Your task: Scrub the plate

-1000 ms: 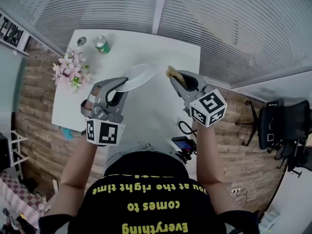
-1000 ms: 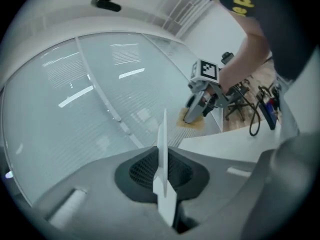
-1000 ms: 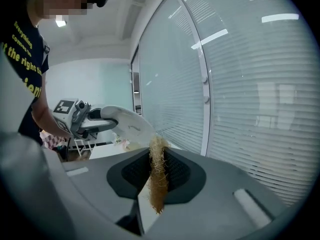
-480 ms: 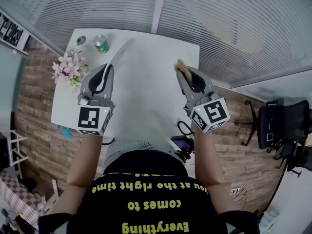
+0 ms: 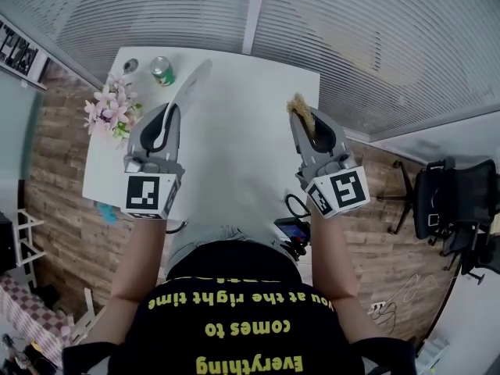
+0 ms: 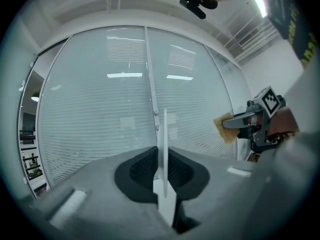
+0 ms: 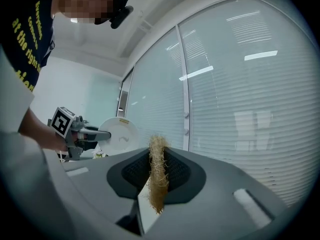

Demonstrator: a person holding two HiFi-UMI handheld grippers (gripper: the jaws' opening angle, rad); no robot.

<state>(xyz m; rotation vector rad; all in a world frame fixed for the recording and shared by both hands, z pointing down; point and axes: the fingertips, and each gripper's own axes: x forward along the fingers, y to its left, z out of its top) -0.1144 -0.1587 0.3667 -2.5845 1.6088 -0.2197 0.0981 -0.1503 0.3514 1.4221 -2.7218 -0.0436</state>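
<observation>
While nothing is touching yet, both tools are picked up and ready, so here's the rundown.

Head view: the left tongs [image 5: 170, 109] are clenched on the rim of a white round plate [image 5: 194, 80], which is held up edge-on in the air above the left side of the white bench [image 5: 242, 147], reaching toward its far left corner. The right tongs [image 5: 301, 117] are clamped on a tan fibrous scrubbing pad [image 5: 298, 102], up over the bench's right edge. Plate and pad are well apart, with bare bench between them. Some pink flowers [image 5: 113, 112] sit along the left edge and a green drink can [image 5: 162, 70] stands by the far left corner, both out of the way.

Left gripper view: the plate stands upright as a thin white sliver pinched between the two pads, so that grip looks solid. The other tongs with the pad are off to the right, near but not touching.

Right gripper view: the pad is squeezed between the pads and sticks up past them. The plate's face is turned this way and looks mostly clean apart from a small mark I can't make out.

My take: pickup is done and the plate is presented. The actual scrubbing is all still to do, since the pad first has to meet the plate's face.
</observation>
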